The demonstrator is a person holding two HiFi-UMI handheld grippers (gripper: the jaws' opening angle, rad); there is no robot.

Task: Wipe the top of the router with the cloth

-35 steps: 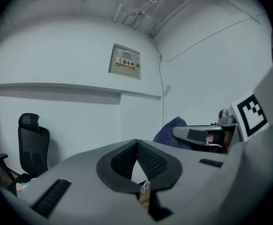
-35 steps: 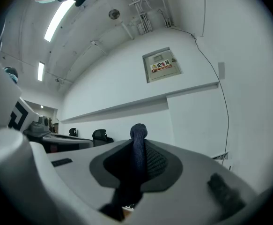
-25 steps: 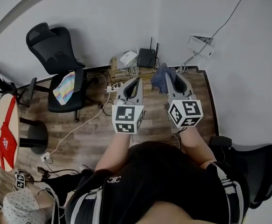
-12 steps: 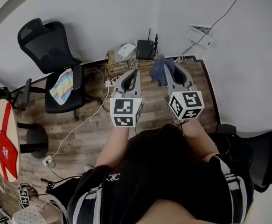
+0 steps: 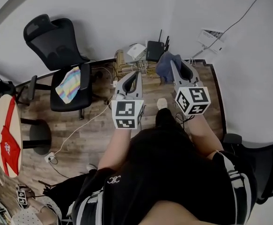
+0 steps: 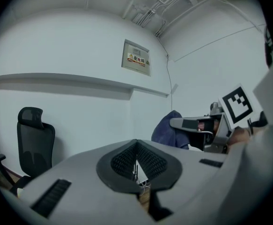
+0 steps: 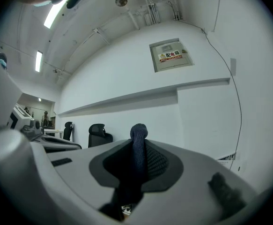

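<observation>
A black router (image 5: 155,50) with two antennas stands on a low wooden crate (image 5: 127,68) against the wall in the head view. My right gripper (image 5: 179,65) is shut on a dark blue cloth (image 5: 166,65), held in the air just right of and nearer than the router. In the right gripper view the cloth (image 7: 137,158) sticks up between the pads. My left gripper (image 5: 132,76) is shut with nothing in it, hovering nearer than the crate. The left gripper view shows its pads (image 6: 137,159) pressed together and the cloth (image 6: 170,131) off to the right.
A white box (image 5: 135,51) and tangled cables lie on the crate beside the router. A black office chair (image 5: 61,50) with a striped cloth (image 5: 69,84) on its seat stands at left. A white cable (image 5: 80,125) crosses the wooden floor. A round table (image 5: 4,135) sits far left.
Both grippers stay shut and hold their places relative to each other. The head view has shifted, so the router and crate now sit slightly further right in the frame.
</observation>
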